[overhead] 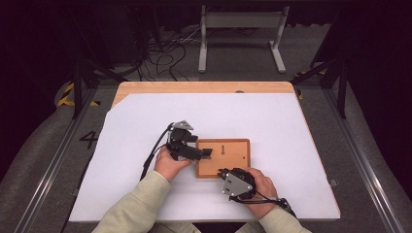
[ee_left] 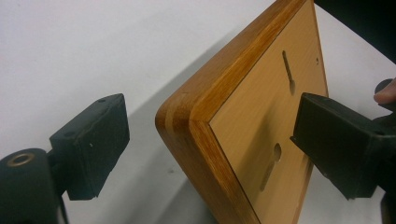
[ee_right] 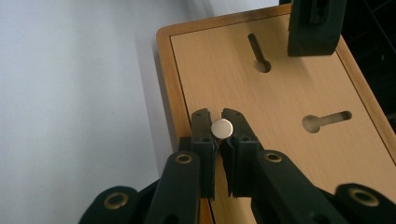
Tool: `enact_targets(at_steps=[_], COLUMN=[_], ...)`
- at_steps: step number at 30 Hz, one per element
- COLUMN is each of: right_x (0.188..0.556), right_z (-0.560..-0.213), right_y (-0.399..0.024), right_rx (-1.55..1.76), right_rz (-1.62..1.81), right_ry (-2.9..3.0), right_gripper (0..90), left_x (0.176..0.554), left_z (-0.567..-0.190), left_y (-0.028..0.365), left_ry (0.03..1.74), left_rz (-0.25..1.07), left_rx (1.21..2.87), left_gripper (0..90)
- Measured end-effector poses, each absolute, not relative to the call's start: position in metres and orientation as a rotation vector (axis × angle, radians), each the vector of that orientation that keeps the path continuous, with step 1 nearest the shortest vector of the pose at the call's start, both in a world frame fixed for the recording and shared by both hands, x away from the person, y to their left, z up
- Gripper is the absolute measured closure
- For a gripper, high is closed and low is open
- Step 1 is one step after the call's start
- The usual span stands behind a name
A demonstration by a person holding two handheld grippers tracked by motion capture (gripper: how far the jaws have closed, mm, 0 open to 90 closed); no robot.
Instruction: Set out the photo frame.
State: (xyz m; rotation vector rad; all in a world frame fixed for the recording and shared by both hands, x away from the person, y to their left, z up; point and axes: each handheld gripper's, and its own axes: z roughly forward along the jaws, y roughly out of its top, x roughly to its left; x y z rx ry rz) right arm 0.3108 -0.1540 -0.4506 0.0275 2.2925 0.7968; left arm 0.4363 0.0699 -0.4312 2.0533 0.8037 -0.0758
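The wooden board (overhead: 233,160) lies flat on the white table (overhead: 272,126), a little toward 6 o'clock from its middle. Its back face is up, with two keyhole slots cut in it, and its long axis runs from 9 to 3 o'clock in the high view.

The left claw (overhead: 206,153) is at the board's 9 o'clock edge. Its jaws stand wide apart and press on nothing. In the left gripper view one black jaw is out over the white table and the other is above the face of the wooden board (ee_left: 254,112), so the rounded corner sits between them, but neither pad touches the wood.

The right claw (ee_right: 222,125) is at the board's 6 o'clock edge, and its jaws are clamped on a small round silver disc (ee_right: 222,128), maybe a magnet or a button cell; I cannot tell which. The disc is above the bare wood of the wooden board (ee_right: 289,93), close to its edge. From the disc, one slot lies toward 12 o'clock and the other toward 3 o'clock in the right gripper view; both are apart from it.

I think the next move depends on this: the right hand (overhead: 265,187) already holds the disc, so it must travel to a slot, while the left claw only needs to close on the corner to steady the board.
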Motion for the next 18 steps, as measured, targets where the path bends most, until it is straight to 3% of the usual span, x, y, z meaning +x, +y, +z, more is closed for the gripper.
enact_targets(at_steps=[7, 18], right_x=[0.31, 0.309], right_z=[-0.45, -0.451], right_y=[-0.154, -0.154], right_rx=[0.026, 0.034], right_rz=[0.786, 0.784], right_ry=[2.289, 2.285], right_gripper=[83.9, 83.9], left_x=[0.439, 0.438], left_z=[-0.438, -0.438], left_y=[0.053, 0.043], left_ry=[0.786, 0.772], left_rz=[-0.155, -0.156], left_rx=[2.091, 2.124], left_gripper=[12.0, 15.8])
